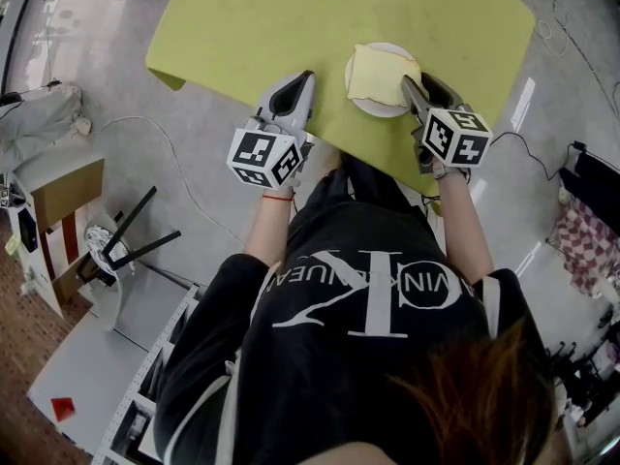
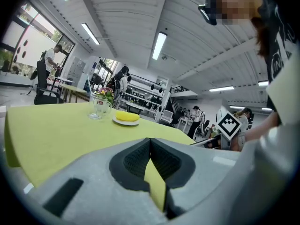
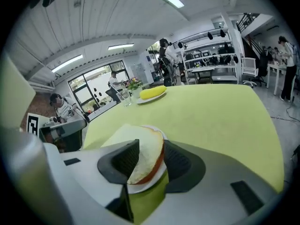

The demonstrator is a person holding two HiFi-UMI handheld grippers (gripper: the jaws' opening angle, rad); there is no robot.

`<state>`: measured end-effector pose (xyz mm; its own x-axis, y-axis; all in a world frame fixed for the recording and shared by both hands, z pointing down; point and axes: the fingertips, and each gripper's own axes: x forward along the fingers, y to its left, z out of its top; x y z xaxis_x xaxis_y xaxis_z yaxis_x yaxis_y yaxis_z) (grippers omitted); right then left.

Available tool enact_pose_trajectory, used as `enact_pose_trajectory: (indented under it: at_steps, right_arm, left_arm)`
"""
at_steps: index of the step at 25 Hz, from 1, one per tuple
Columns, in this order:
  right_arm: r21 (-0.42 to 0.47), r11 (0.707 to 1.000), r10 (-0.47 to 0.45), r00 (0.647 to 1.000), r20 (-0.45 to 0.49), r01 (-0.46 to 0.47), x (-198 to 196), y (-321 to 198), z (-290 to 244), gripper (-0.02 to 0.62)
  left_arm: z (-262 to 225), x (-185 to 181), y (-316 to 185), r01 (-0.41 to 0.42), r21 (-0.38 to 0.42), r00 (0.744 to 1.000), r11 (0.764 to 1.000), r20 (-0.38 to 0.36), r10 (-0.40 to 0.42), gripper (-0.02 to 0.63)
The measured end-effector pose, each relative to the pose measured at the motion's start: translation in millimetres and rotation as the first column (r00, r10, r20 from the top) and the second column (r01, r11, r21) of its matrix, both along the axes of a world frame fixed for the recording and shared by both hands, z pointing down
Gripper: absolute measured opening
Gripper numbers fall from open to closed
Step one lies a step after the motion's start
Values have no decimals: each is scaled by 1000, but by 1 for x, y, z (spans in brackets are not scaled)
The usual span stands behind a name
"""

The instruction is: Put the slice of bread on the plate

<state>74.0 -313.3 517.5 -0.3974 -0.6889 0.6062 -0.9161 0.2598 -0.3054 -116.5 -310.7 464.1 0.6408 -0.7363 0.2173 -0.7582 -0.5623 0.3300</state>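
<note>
Head view: the bread (image 1: 381, 74) lies flat on the plate (image 1: 371, 108), overhanging its rim at 9 o'clock. The plate sits near the table's (image 1: 242, 27) front edge, at about 1 o'clock from the picture's centre, on a yellow-green cloth.

The right gripper (image 1: 417, 83) is at the plate's 4 o'clock, tips just over the rim and pointing down at it. In the right gripper view its jaws stand wide apart. The near edge of the bread (image 3: 147, 153), brown crust showing, is seen in the gap between them above the plate (image 3: 151, 182). It rests on the plate and the pads do not appear to squeeze it.

The left gripper (image 1: 302, 80) hangs at the plate's 8 o'clock, well apart from it, over bare cloth. In the left gripper view its jaws meet at the tips with nothing between them.

Far across the table, at 12 o'clock from both grippers, stand a glass (image 2: 98, 108) and a second plate (image 2: 125, 122) carrying something yellow.
</note>
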Motion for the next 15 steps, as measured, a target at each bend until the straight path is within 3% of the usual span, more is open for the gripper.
enact_pose_trajectory:
  at_steps: [10, 15]
  right_arm:
    - [53, 998, 14, 1000, 22, -15, 7, -3, -12, 143]
    - [92, 996, 19, 999, 33, -22, 10, -1, -22, 101]
  left_arm:
    - [-2, -6, 6, 6, 2, 1000, 1000, 10, -6, 6]
    - [-5, -6, 3, -2, 14, 1000, 1000, 10, 2, 6]
